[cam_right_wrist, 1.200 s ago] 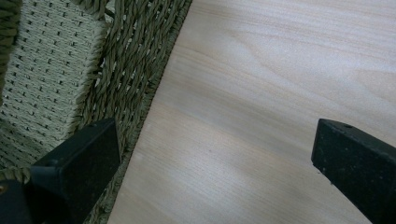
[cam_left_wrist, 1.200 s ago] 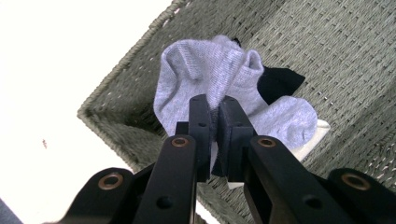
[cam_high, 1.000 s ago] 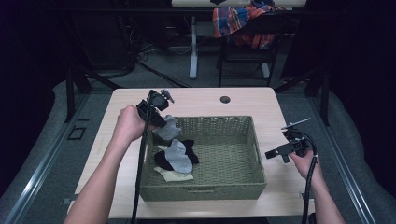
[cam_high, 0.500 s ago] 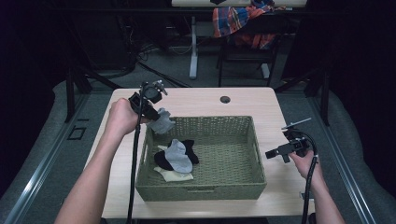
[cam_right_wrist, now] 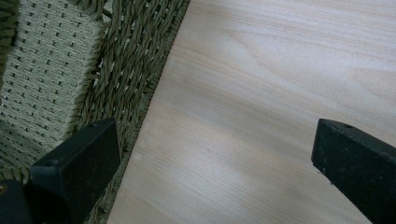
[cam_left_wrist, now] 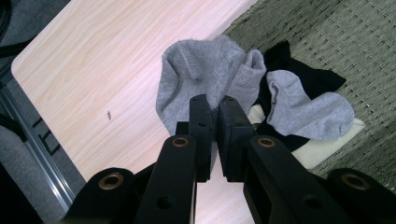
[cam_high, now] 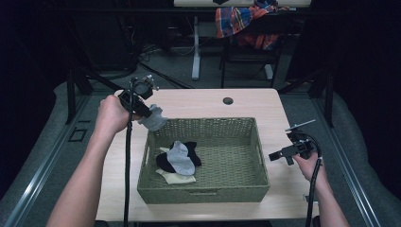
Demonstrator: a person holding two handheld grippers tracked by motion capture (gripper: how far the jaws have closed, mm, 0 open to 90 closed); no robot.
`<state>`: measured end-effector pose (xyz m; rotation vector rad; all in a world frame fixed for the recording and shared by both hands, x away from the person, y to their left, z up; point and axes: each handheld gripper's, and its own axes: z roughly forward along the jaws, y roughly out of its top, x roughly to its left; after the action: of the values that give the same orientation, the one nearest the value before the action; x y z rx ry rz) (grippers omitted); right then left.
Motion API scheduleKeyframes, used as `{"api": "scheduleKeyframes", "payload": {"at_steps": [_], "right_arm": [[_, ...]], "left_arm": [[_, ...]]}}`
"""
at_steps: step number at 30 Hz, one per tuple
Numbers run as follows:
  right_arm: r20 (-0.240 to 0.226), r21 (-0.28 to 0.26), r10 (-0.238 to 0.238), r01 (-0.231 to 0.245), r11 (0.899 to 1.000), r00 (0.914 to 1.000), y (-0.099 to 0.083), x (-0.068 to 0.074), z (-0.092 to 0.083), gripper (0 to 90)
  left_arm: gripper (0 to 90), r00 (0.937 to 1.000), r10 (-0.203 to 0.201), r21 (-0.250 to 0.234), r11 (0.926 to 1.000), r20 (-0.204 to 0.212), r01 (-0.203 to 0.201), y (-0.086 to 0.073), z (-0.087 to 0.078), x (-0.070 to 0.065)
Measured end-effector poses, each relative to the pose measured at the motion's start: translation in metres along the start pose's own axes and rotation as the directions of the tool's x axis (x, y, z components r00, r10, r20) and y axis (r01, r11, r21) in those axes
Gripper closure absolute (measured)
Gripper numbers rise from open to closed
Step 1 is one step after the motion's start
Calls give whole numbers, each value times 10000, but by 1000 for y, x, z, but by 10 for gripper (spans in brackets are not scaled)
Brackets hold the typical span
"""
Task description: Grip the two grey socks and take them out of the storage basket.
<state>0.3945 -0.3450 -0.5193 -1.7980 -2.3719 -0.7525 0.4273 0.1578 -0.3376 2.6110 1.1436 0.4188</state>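
My left gripper (cam_high: 150, 115) is clamped on a grey sock (cam_left_wrist: 205, 77) hanging, I think, just outside the basket's (cam_high: 203, 194) far-left corner, over bare table (cam_high: 118, 189) on my left.

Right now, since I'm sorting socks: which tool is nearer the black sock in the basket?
Left. The left tool hangs over the basket's far-left corner; the right tool waits outside its right wall, farther from the black sock.
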Motion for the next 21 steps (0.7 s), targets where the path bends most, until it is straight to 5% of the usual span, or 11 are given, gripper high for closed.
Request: {"api": "scheduleKeyframes", "payload": {"at_steps": [21], "right_arm": [[-8,-11,-5,5,10000,10000,0,0,0,9]], "left_arm": [[853,9940,-908,106,9957,-608,916,-24,-10,28]]}}
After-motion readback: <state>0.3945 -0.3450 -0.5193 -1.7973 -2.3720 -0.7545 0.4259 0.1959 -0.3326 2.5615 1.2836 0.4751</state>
